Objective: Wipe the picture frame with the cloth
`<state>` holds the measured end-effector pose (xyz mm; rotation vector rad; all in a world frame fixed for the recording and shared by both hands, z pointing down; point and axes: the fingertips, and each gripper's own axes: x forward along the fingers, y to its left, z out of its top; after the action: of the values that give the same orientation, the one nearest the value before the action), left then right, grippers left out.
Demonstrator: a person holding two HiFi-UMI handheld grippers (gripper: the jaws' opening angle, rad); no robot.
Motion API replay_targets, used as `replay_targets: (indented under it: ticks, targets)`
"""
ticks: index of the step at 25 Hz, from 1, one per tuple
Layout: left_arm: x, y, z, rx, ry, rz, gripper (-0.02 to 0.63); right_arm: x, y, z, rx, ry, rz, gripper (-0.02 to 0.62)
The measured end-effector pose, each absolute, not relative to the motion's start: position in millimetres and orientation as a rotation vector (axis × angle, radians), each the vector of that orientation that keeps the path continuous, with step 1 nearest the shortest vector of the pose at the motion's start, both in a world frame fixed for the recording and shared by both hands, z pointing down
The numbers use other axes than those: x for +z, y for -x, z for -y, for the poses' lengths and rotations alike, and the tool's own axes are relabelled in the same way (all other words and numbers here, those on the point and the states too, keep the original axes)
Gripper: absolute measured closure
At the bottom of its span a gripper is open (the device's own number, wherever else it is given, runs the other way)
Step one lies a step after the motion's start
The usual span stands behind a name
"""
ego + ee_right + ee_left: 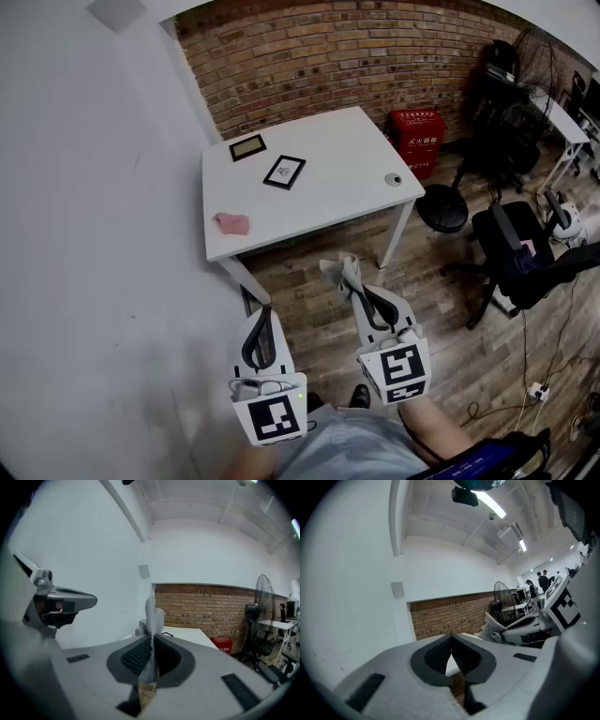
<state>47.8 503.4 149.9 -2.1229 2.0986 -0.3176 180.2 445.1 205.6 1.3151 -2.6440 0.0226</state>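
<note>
Two picture frames lie on the white table [328,202]: a dark one with a brownish picture [247,147] at the back left, and a black one with a white picture [284,172] beside it. My right gripper [354,289] [151,639] is shut on a grey cloth [337,270] [152,616] that sticks up beyond its jaws. It is held over the floor, short of the table's front edge. My left gripper [264,312] [451,637] is shut with nothing in it, level with the right one and to its left.
A pink cloth [232,223] lies near the table's front left corner, and a small round object [393,179] sits at its right edge. A red box [417,136] stands by the brick wall. Black office chairs [511,253] stand to the right.
</note>
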Motion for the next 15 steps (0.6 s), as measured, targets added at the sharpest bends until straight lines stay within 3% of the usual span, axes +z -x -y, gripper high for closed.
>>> replay_targets:
  ticks: [15]
  targets:
    - [164.3,-96.4,-493.7,-0.357,2.164,-2.065,0.597,213.3,-239.0,-443.8,0.065,-1.379,2.644,0.569]
